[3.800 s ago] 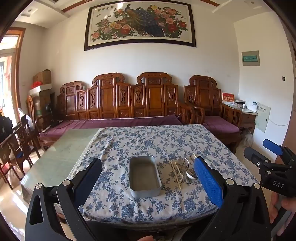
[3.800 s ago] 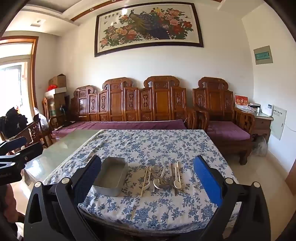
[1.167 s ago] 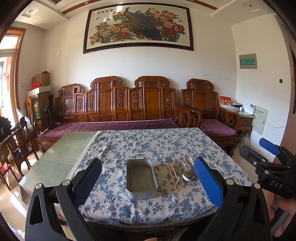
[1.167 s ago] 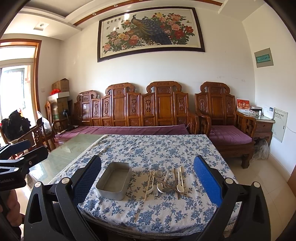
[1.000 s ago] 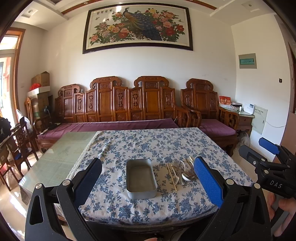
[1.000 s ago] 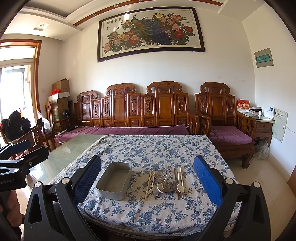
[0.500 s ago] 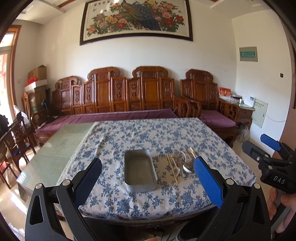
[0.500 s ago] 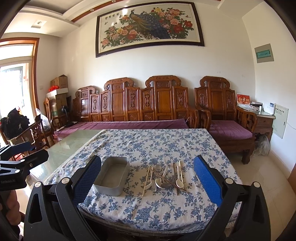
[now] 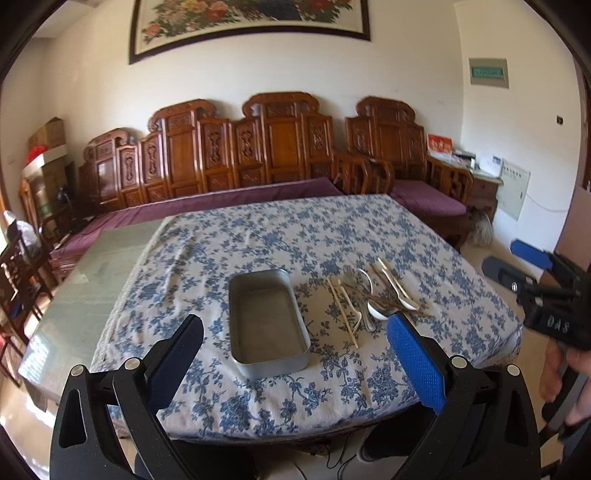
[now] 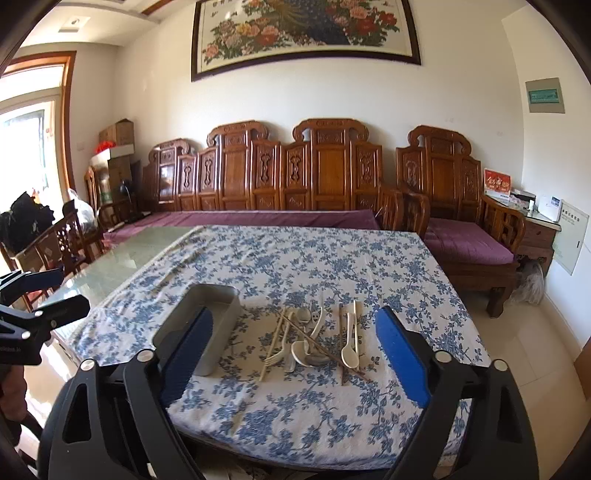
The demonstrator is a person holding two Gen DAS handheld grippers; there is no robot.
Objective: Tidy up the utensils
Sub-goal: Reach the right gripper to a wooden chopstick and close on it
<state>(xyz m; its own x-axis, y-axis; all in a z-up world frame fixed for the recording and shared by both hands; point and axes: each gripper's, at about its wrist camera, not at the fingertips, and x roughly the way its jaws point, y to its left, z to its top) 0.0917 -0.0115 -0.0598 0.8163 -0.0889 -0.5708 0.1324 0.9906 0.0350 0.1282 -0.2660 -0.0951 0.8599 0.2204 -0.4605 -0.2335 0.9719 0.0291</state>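
Both grippers have come lower and nearer to the table – the right gripper, jaws just closing a little but spread and empty, faces the utensils beside the empty tin, left gripper spread too – so picking, I think, is about to start.

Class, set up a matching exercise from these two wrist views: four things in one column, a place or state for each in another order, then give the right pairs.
Things
1. grey rectangular metal tin
2. heap of spoons, forks and chopsticks
3. blue-flowered white tablecloth
4. framed peacock-and-flower painting

Places or states
A. hanging on the wall above the carved wooden bench
B. empty, on the cloth
C. loose on the cloth, beside the tin
D. covering most of the tabletop

Pairs: 1-B, 2-C, 3-D, 4-A
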